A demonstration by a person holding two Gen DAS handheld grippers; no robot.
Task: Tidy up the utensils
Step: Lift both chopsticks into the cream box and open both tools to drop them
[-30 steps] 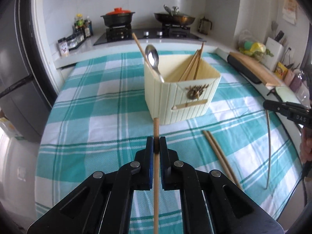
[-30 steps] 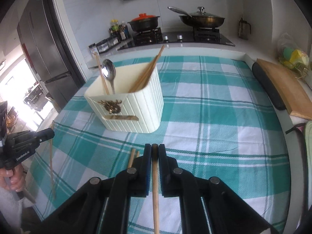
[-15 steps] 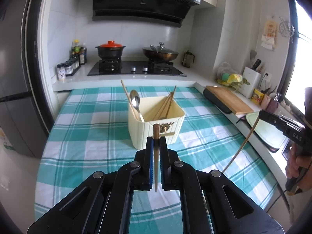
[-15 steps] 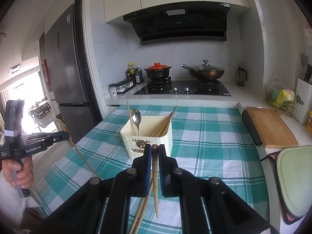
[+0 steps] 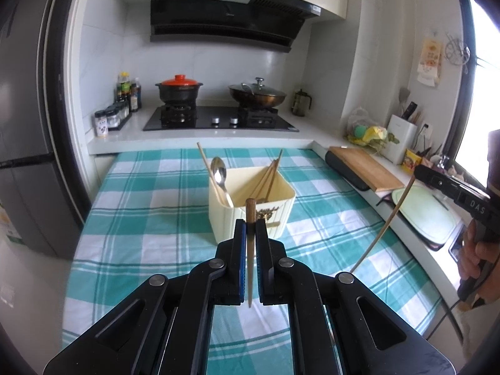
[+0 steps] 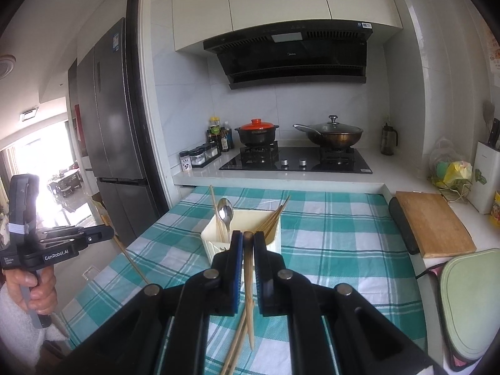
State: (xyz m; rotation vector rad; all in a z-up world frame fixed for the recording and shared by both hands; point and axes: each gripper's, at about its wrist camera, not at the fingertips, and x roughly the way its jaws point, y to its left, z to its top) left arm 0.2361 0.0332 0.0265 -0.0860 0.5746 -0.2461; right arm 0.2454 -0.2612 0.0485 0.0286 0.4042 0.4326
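Both grippers have lifted off the checked cloth (image 5: 150,218), left gripper (image 5: 250,228) & right gripper (image 6: 247,243) each clamped on a chopstick (image 5: 250,212), ready for the cream holder (image 5: 281,215)

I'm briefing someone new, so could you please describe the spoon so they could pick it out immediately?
On the green-and-white checked tablecloth before the stove stands a cream ribbed utensil box. The spoon leans in its left side, bowl up. It is the only shiny metal piece; everything else in the box is wooden chopsticks.
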